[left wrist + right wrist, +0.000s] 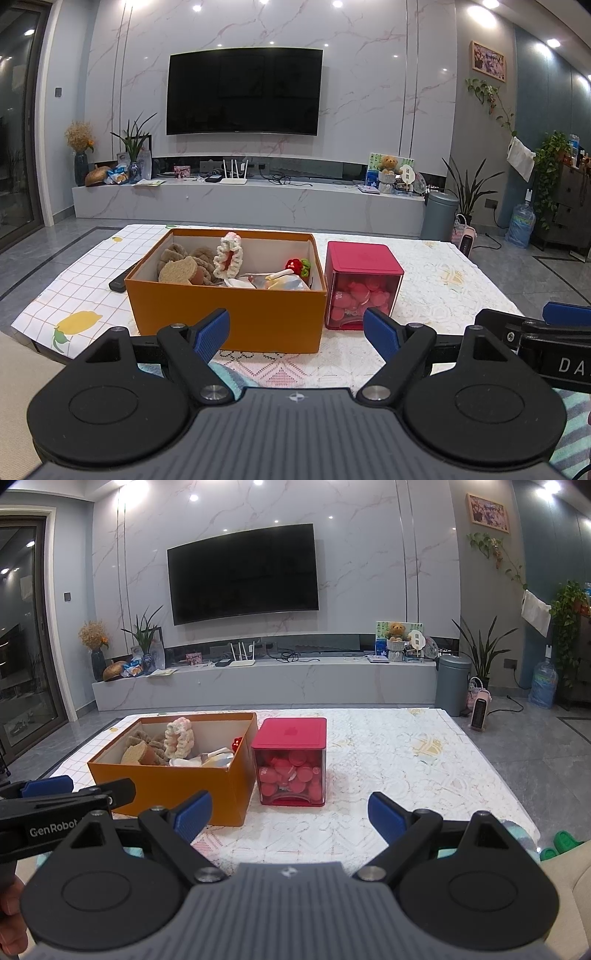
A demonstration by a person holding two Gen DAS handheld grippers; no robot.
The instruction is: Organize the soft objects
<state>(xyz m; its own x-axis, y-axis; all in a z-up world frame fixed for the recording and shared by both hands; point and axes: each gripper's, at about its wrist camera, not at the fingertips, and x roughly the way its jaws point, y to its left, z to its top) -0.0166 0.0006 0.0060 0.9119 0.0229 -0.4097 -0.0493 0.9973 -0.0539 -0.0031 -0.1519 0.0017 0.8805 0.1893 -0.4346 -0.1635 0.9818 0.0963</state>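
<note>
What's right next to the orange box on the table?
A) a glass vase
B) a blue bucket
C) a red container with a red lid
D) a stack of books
C: the red container, closed with a red lid and full of round red pieces, stands right beside the orange box on the table.

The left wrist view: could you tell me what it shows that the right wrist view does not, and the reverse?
Only the left wrist view shows the black remote left of the orange box and the whole red-and-green crochet piece inside it. Only the right shows green slippers on the floor. Both show the box, the red container, and both tongs open and empty.
</note>
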